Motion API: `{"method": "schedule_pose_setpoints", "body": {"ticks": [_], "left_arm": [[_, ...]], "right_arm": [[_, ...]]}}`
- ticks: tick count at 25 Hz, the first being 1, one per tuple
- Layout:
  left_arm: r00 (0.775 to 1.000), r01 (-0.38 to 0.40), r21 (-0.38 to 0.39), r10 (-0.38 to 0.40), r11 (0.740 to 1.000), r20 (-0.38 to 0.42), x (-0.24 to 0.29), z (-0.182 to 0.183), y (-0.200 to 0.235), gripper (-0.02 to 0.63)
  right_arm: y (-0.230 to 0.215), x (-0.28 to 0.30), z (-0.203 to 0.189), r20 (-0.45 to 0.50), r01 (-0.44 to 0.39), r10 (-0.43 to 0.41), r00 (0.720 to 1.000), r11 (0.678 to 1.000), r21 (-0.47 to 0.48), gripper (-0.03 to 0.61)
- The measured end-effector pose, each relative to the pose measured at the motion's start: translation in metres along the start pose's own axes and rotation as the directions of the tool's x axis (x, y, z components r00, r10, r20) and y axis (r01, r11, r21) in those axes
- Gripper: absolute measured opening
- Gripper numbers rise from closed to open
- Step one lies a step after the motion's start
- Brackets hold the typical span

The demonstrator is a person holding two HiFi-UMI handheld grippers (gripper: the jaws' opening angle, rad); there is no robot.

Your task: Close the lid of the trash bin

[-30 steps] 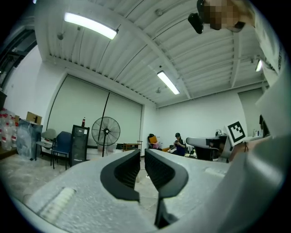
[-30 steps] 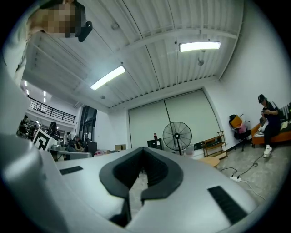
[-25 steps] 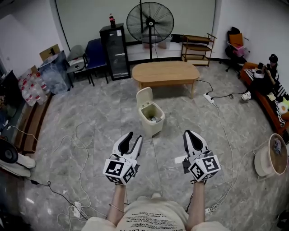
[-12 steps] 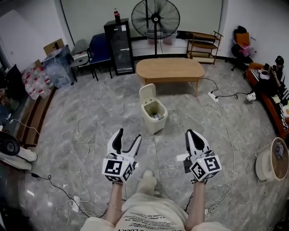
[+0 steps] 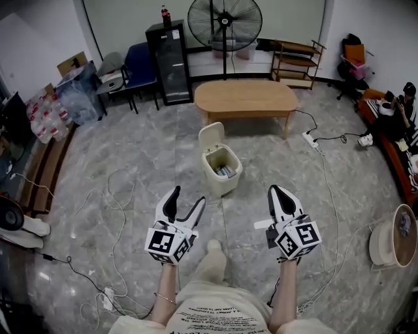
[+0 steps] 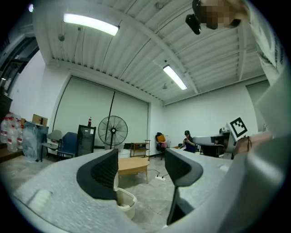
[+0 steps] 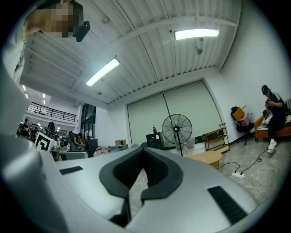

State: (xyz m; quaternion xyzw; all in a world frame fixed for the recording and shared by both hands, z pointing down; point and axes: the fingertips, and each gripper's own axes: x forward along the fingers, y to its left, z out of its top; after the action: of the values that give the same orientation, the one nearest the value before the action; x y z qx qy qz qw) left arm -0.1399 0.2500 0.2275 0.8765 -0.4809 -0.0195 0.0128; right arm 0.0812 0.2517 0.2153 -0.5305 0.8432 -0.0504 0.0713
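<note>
The cream trash bin (image 5: 222,172) stands on the marble floor ahead of me, its lid (image 5: 210,138) tipped up at the back and rubbish showing inside. Both grippers hover level, short of the bin and apart from it. My left gripper (image 5: 186,201) is at its lower left; its jaws are opening wide with nothing between them. In the left gripper view the bin (image 6: 125,203) shows low between the jaws of the left gripper (image 6: 141,170). My right gripper (image 5: 278,196) is at the bin's lower right, shut and empty. The right gripper (image 7: 142,160) has its pads meeting.
An oval wooden table (image 5: 245,98) stands just behind the bin, with a floor fan (image 5: 224,19) and a black cabinet (image 5: 171,62) beyond. Cables (image 5: 111,196) and a power strip (image 5: 309,140) lie on the floor. A person (image 5: 401,104) sits far right. My foot (image 5: 210,258) is forward.
The left gripper's jaws have spread from nearly closed to wide. I have stepped towards the bin, a foot now shows below, and both grippers have shifted forward slightly.
</note>
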Motion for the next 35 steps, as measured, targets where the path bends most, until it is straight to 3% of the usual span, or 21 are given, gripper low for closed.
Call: {"method": "schedule_pose_setpoints", "body": {"ticks": [3, 17, 24, 35], "left_arm": [[1.0, -0.003, -0.007, 0.003, 1.0, 0.015, 0.029, 0.002, 0.019, 0.311], [0.997, -0.017, -0.005, 0.017, 1.0, -0.071, 0.139, -0.013, 0.124, 0.311], [0.996, 0.01, -0.005, -0.01, 1.0, -0.085, 0.172, -0.021, 0.141, 0.311], [0.988, -0.016, -0.017, 0.014, 1.0, -0.153, 0.205, -0.048, 0.162, 0.311]], "right_arm": [[-0.016, 0.031, 0.0, -0.009, 0.003, -0.003, 1.0, 1.0, 0.001, 0.005], [-0.057, 0.172, -0.021, -0.082, -0.013, 0.016, 0.997, 0.999, 0.041, 0.005], [-0.075, 0.199, -0.029, -0.092, 0.025, -0.02, 0.996, 0.998, 0.054, 0.005], [-0.102, 0.241, -0.055, -0.138, 0.01, 0.004, 0.99, 0.995, 0.095, 0.005]]}}
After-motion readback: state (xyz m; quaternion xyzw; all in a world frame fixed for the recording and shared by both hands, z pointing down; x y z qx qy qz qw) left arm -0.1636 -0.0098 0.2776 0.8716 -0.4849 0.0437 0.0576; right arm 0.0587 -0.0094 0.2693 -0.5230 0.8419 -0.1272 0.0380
